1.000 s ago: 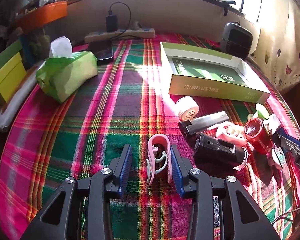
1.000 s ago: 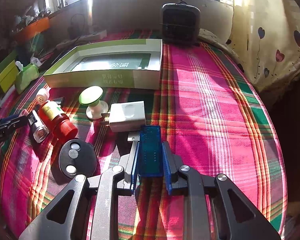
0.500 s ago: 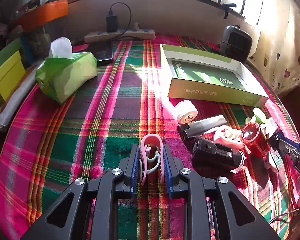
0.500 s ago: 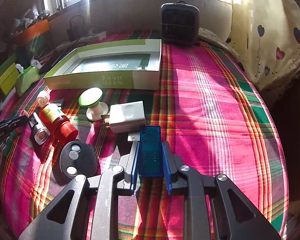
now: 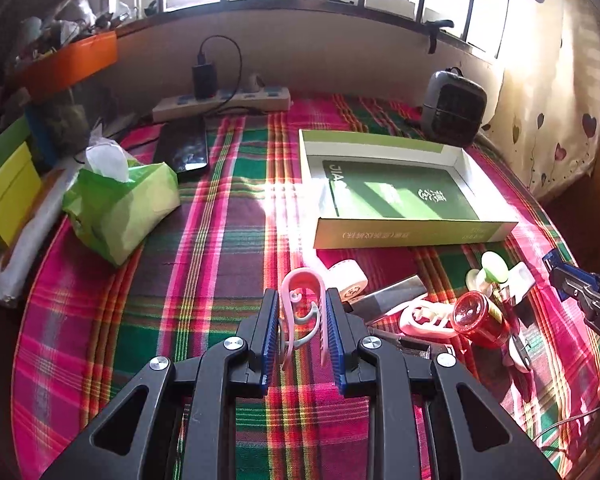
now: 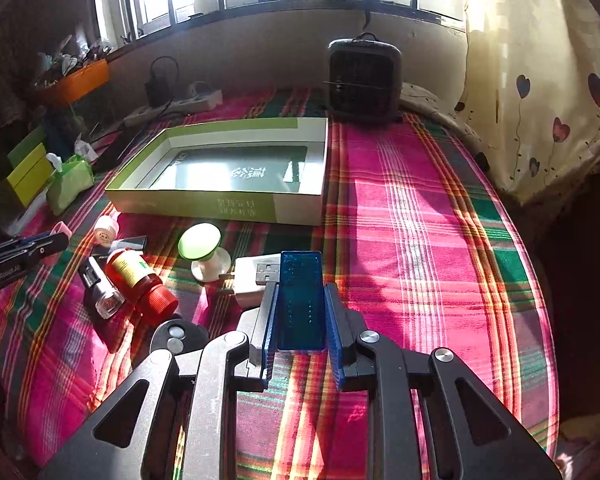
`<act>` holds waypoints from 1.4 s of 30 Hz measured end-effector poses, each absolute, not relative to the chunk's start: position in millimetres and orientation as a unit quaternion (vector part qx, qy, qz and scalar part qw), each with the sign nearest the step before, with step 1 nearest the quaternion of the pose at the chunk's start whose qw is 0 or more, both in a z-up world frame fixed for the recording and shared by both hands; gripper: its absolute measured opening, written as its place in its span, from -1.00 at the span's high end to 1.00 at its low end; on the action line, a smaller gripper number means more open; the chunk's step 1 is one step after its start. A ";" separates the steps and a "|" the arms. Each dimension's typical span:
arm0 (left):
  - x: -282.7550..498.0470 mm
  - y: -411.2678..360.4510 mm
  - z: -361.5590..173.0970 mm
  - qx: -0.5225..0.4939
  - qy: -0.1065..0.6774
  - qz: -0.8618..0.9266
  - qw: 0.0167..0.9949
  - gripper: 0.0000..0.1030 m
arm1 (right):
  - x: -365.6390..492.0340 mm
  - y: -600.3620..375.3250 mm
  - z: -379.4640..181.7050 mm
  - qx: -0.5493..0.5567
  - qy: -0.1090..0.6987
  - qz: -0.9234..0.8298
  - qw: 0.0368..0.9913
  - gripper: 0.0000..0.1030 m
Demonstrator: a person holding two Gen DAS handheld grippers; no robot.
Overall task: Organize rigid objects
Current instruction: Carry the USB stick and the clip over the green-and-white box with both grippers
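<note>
My left gripper (image 5: pixel 302 300) is shut on a pink plastic clip (image 5: pixel 303 312), held a little above the plaid cloth. In the right wrist view my right gripper (image 6: pixel 300 296) is shut on a translucent blue USB device (image 6: pixel 301 300) whose metal plug (image 6: pixel 268 273) sticks out to the left. An open green and white box (image 5: pixel 408 188) (image 6: pixel 220 176) lies beyond both grippers. Between them sits a cluster: a red bottle (image 5: pixel 480 320) (image 6: pixel 140 284), a second pink clip (image 5: pixel 424 320), a white charger (image 6: pixel 248 280), a green-topped knob (image 6: pixel 202 252), a white roll (image 5: pixel 350 280).
A green tissue pack (image 5: pixel 120 208), a phone (image 5: pixel 184 148) and a power strip (image 5: pixel 224 102) lie at the back left. A dark small heater (image 6: pixel 364 80) stands behind the box. A black round remote (image 6: pixel 176 338) lies near my right gripper. The table edge curves at right by the curtain (image 6: pixel 540 80).
My left gripper closed on the pink clip and lifted it off the cloth. My right gripper stayed shut on the blue USB device and rose slightly.
</note>
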State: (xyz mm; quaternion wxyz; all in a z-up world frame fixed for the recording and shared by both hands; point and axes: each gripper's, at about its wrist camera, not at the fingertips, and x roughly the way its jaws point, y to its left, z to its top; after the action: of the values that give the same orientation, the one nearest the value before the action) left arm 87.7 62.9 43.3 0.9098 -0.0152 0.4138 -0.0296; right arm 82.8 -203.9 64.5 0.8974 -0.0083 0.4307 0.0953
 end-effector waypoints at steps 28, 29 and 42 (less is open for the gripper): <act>215.0 29.6 49.6 -0.014 0.427 -0.106 0.898 0.58 | 208.4 -175.9 67.5 -0.043 0.453 0.126 0.882 0.56; 218.5 29.0 47.1 -0.015 0.430 -0.107 0.896 0.58 | 212.1 -175.0 65.5 -0.043 0.455 0.127 0.880 0.56; 242.4 15.8 21.1 0.008 0.455 -0.100 0.885 0.58 | 244.1 -158.6 39.2 -0.057 0.483 0.134 0.864 0.56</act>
State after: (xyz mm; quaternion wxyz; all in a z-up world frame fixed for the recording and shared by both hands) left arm 242.4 15.8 21.1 0.8849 0.0080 0.4548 -0.0999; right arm 244.1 -158.6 39.2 0.8636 -0.0572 0.4827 0.1340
